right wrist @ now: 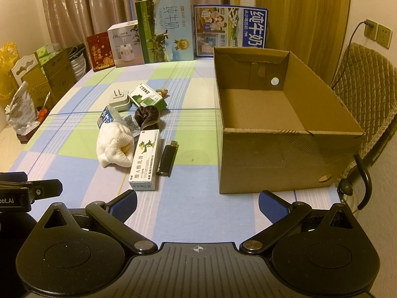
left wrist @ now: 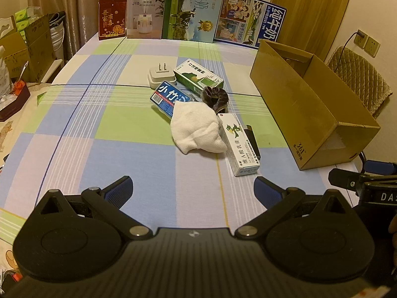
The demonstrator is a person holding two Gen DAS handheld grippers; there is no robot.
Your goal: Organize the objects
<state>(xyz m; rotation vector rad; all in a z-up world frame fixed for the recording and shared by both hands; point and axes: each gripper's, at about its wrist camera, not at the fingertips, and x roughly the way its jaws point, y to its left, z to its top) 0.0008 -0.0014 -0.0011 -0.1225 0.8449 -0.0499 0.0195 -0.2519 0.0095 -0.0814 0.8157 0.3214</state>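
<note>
A cluster of small items lies mid-table: a white cloth (left wrist: 197, 129) (right wrist: 114, 146), a white ointment box (left wrist: 238, 144) (right wrist: 145, 160), a black lighter (right wrist: 167, 159) (left wrist: 252, 141), a dark scrunchie (left wrist: 215, 98) (right wrist: 147, 116), a green carton (left wrist: 198, 77) (right wrist: 148, 97), a blue packet (left wrist: 167, 98) (right wrist: 105, 116) and a white plug adapter (left wrist: 160, 74) (right wrist: 119, 100). An open, empty cardboard box (right wrist: 285, 124) (left wrist: 307, 104) stands to their right. My left gripper (left wrist: 193, 188) and right gripper (right wrist: 197, 203) both hover open near the table's front, holding nothing.
Milk cartons (right wrist: 165, 31), a humidifier box (left wrist: 146, 15) and a red packet (left wrist: 112, 21) line the far edge of the checked tablecloth (left wrist: 111, 129). A quilted chair (right wrist: 367, 94) sits behind the cardboard box. Boxes and bags are stacked left of the table.
</note>
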